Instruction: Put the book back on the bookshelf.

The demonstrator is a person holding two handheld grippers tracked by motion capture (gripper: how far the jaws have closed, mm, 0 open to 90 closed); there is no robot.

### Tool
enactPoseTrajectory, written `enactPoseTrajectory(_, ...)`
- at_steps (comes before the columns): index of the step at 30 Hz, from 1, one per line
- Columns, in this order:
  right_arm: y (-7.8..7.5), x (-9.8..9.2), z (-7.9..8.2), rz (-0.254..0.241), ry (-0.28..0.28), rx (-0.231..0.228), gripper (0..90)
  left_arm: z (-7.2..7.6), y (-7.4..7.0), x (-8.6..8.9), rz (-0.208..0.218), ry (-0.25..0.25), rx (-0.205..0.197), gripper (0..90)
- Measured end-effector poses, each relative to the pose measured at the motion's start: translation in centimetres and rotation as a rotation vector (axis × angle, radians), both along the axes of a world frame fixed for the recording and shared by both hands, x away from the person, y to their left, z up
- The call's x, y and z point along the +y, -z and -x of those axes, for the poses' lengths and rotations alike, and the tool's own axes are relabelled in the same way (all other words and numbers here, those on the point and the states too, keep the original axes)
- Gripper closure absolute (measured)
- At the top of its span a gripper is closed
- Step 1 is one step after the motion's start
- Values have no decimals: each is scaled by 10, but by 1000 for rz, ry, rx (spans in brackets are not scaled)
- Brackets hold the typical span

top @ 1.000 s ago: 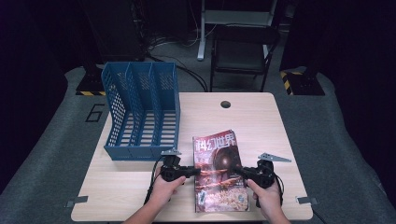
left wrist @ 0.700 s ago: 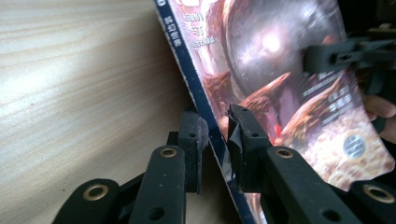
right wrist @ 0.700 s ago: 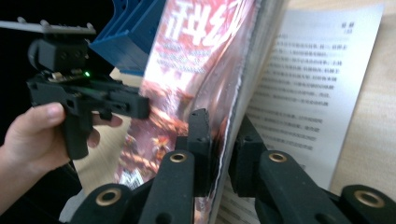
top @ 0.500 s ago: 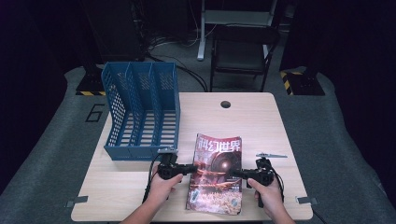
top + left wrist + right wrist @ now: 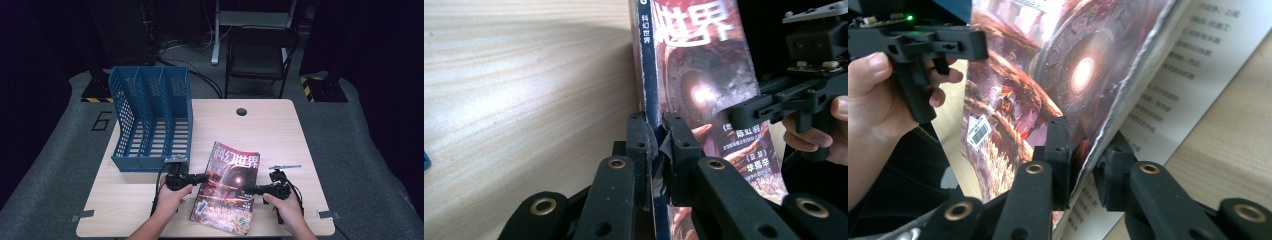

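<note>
Magazine: I see the magazine (image 5: 227,187) at the near middle of the table (image 5: 270,130), cover up, turned a little so its top edge leans to the right. Its cover is reddish with a bright glow at the centre and large pale letters across the top.
Left gripper: My left gripper (image 5: 206,177) comes in from the left and bites the magazine's spine edge. In the left gripper view the two black jaws are pressed on the dark blue spine (image 5: 650,90), one on each side, with the spine running straight up between them.
Left jaws: Pinching the magazine; nothing else sits between them.
Right gripper: My right gripper (image 5: 248,190) comes in from the right and takes the magazine's open edge. In the right gripper view one jaw lies on the cover and the other sits under the page edge, with a printed white page (image 5: 1168,95) showing below the lifted cover.
Right jaws: They have just been closing, with the cover edge between them; I read them as clamped on the magazine.
Lift: In the right gripper view the cover stands tilted up off the wood on that side.
Hands: My left hand (image 5: 172,197) and right hand (image 5: 285,207) each wrap a gripper handle near the table's front edge.
File rack: A blue mesh file rack (image 5: 150,120) with three slots stands on the left rear part of the table, apart from the magazine.
Table hole: A round dark hole (image 5: 241,111) sits near the far edge.
</note>
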State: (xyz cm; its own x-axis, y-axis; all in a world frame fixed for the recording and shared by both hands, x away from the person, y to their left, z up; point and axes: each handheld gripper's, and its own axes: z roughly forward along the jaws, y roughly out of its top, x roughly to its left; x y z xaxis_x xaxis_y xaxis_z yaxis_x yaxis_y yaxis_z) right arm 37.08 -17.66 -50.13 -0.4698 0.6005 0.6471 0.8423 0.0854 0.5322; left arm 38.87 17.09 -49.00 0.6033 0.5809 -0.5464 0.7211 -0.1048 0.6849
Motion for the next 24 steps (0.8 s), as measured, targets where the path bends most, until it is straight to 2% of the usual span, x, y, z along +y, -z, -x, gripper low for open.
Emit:
enactPoseTrajectory(2, -2, 1, 1, 9, -3, -15, 811, 0, -1, 2, 1, 2, -8, 830)
enactPoseTrajectory(3, -6, 1, 2, 20, -8, -49, 819, 0, -3, 3, 7, -2, -12, 830)
enactPoseTrajectory(8, -19, 5, 7, 46, -6, -145, 852, 2, -11, 6, 36, -15, -34, 831)
enactPoseTrajectory(9, -22, 5, 8, 48, 2, -179, 863, 2, -12, 6, 38, -15, -38, 832)
enactPoseTrajectory(11, -25, 5, 9, 46, 12, -183, 867, 2, -16, 6, 49, -21, -41, 833)
enactPoseTrajectory(19, -44, 13, 17, 73, 23, -289, 872, 6, -32, 7, 27, -30, -96, 835)
enactPoseTrajectory(24, -50, 11, 19, 78, 40, -309, 872, 10, -40, 4, 14, -31, -126, 833)
